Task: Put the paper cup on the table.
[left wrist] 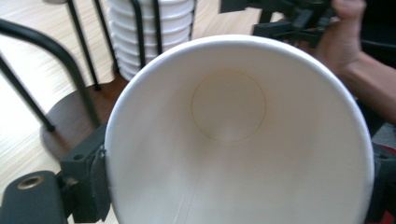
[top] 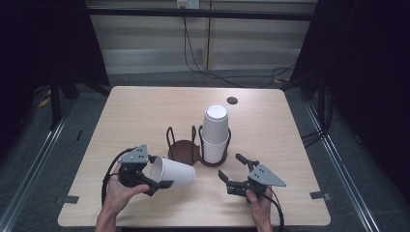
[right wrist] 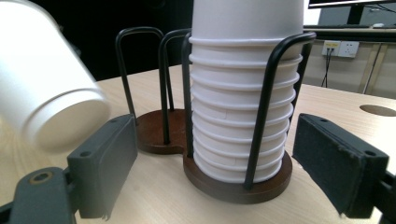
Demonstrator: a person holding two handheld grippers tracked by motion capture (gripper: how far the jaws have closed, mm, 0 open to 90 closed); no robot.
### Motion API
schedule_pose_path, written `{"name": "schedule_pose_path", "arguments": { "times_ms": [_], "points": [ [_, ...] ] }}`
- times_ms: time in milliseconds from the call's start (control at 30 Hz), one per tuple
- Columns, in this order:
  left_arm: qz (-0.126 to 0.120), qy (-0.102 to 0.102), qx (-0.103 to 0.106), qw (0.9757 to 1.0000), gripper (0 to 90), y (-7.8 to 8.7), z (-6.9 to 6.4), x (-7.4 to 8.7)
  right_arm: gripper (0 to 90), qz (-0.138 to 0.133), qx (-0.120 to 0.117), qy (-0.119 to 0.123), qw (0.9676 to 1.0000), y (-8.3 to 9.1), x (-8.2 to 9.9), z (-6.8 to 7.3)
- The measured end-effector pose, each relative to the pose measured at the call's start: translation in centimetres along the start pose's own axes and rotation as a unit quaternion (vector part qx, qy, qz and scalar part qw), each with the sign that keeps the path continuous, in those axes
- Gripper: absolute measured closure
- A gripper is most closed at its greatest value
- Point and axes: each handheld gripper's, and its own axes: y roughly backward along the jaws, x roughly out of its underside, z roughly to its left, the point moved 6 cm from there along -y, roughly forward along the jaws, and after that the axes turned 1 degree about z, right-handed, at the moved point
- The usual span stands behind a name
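**Left gripper clamping a paper cup beside the holder**

The paper cup (left wrist: 238, 135) is hiding most of the left gripper's jaws in its own view. The left gripper (top: 153, 180) is gripping this white cup on its side, mouth toward the hand. The right gripper (top: 233, 173) is gaping wide, touching nothing. The wire cup holder (top: 180, 151) is keeping a cup stack (top: 214, 131) in its right ring; its left ring is standing bare.
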Motion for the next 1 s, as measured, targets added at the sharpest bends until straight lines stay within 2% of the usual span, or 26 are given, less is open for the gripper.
{"name": "schedule_pose_path", "arguments": {
  "times_ms": [33, 100, 200, 367, 500, 600, 667, 767, 833, 1000],
  "points": [
    [0.005, -0.002, 0.003, 1.0000, 10.8, 0.0, 0.0, -0.1, 13.4, -0.001, 0.000, 0.004, 1.0000, 0.1, 0.0, 0.1],
    [0.009, 0.000, 0.002, 1.0000, 10.8, 0.3, 0.1, -0.5, 13.4, -0.021, -0.006, 0.004, 0.9998, 0.4, -0.1, 0.1],
    [0.015, 0.001, 0.006, 0.9999, 10.8, 0.5, 0.3, -0.9, 13.3, -0.035, -0.005, -0.009, 0.9993, 0.7, -0.1, -0.2],
    [0.044, -0.003, -0.001, 0.9990, 10.8, 0.8, 0.7, -0.7, 13.4, -0.049, -0.004, 0.004, 0.9988, 1.0, -0.1, 0.1],
    [0.062, -0.005, -0.004, 0.9980, 10.7, 1.1, 0.8, -0.6, 13.2, -0.049, -0.002, 0.004, 0.9988, 1.0, -0.1, 0.1],
    [0.069, 0.004, -0.013, 0.9975, 10.7, 1.6, 1.2, -0.4, 13.3, -0.049, -0.003, 0.004, 0.9988, 1.0, -0.1, 0.1],
    [0.072, 0.013, -0.026, 0.9970, 10.8, 1.9, 1.6, -0.2, 13.3, -0.049, -0.003, 0.004, 0.9988, 1.0, -0.1, 0.1],
    [0.078, 0.012, -0.049, 0.9957, 10.8, 2.4, 2.4, -0.2, 13.3, -0.049, -0.002, 0.004, 0.9988, 1.0, -0.1, 0.1],
    [0.074, 0.014, -0.048, 0.9960, 10.8, 2.5, 2.7, -0.2, 13.3, -0.049, -0.003, 0.004, 0.9988, 1.0, -0.1, 0.1],
    [0.082, 0.019, -0.056, 0.9949, 10.8, 3.3, 3.3, -0.2, 13.3, -0.049, -0.003, 0.004, 0.9988, 1.0, -0.1, 0.1]
  ]
}}
